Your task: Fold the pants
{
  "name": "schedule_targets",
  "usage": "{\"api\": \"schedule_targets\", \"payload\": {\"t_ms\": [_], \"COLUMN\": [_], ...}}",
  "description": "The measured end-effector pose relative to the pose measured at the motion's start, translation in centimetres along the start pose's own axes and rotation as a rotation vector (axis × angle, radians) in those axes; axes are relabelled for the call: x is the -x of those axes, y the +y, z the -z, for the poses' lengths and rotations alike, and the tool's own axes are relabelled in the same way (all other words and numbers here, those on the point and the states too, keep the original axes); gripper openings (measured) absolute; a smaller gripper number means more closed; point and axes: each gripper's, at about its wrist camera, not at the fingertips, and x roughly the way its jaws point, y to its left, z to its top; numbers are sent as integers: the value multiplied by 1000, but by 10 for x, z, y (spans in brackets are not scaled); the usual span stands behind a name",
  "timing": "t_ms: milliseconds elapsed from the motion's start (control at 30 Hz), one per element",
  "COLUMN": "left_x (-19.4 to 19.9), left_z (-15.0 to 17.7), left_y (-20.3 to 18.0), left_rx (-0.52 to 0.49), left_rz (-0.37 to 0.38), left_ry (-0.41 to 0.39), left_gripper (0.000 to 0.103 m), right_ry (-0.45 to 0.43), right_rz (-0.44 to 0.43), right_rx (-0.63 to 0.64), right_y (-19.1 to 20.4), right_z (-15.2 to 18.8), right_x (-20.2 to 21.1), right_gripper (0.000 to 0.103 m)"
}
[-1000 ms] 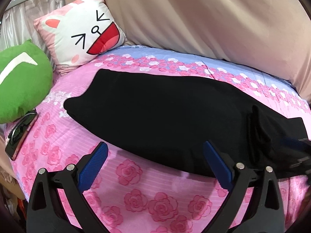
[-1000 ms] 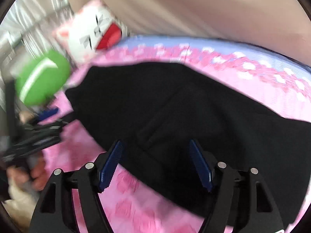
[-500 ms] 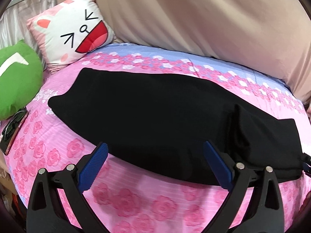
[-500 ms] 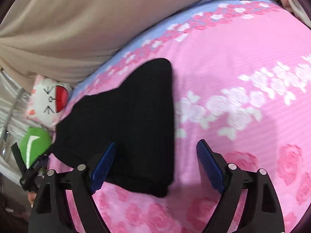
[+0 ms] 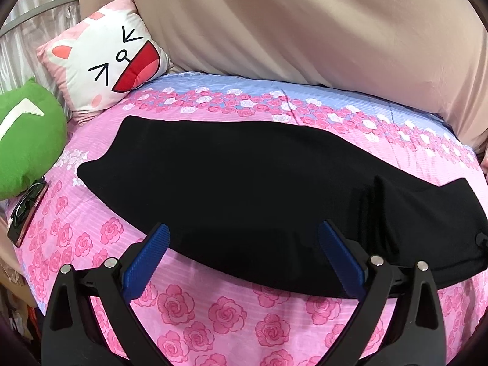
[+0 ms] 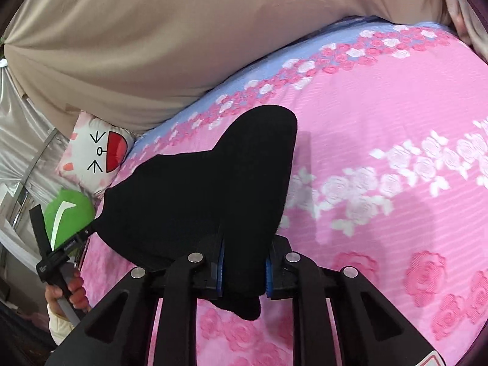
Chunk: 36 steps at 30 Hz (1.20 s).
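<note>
I found no legible text, brand, number or label in either view. On my left gripper's body [image 6: 65,248], seen from the right wrist camera, there was a short line of pale print, too small and blurred to read. The cat-face cushion [image 5: 106,58] bore only drawn marks: two arrow-shaped eyes, a small ringed nose and a red open mouth, no lettering. The green cushion [image 5: 27,134] carried a white angular mark, not a readable sign. A red-and-white corner showed at the lower right edge of the right wrist view; I could not tell what it was.
</note>
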Motion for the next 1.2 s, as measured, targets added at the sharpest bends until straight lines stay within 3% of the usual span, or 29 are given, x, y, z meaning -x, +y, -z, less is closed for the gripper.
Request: {"api": "schedule_targets", "payload": {"t_ms": [200, 300, 367, 433, 500, 533, 600, 667, 800, 867, 900, 1000, 1067, 1133, 1200], "left_x": [5, 6, 5, -2, -7, -8, -8, -7, -5, -2, -1, 1, -1, -5, -8], "left_z": [3, 6, 9, 12, 14, 14, 14, 13, 14, 14, 15, 16, 15, 15, 15], "left_y": [2, 1, -1, -5, -8, -9, -12, -16, -16, -14, -13, -5, 1, 6, 11], "left_rx": [-13, -20, -19, -20, -16, -12, -12, -23, -17, -21, -26, -29, -16, 6, 25], "left_rz": [-7, 1, 9, 16, 14, 22, 36, 45, 69, 73, 74, 72, 71, 77, 77], "left_ry": [4, 5, 11, 25, 40, 47, 43, 34, 33, 27, 25, 16, 17, 23, 31], "left_gripper": [96, 96, 97, 97, 97, 97, 97, 97, 97, 97, 97, 97, 97, 97, 97], "right_ry": [-39, -84, -68, -63, -141, -179, -209, -138, 25, 61, 87, 77, 12, 11, 58], "right_rz": [83, 185, 297, 427, 521, 535, 433, 302, 175, 200, 199, 143, 104, 48, 118], "right_rx": [-52, -92, -69, -21, 7, 42, 164, 301, 502, 529, 511, 403, 419, 441, 494], "right_y": [-45, -75, -89, -89, -70, -54, -7, 45, 117, 125, 121, 115, 136, 155, 157], "right_z": [8, 8, 5, 3, 5, 7, 14, 25, 51, 55, 51, 35, 25, 23, 31], "right_x": [44, 72, 79, 81, 98, 106, 110, 85, 8, -22, -34, -35, -17, -19, -43], "right_gripper": [16, 16, 15, 34, 42, 53, 70, 71, 65, 34, 9, 8, 8, 11, 16]}}
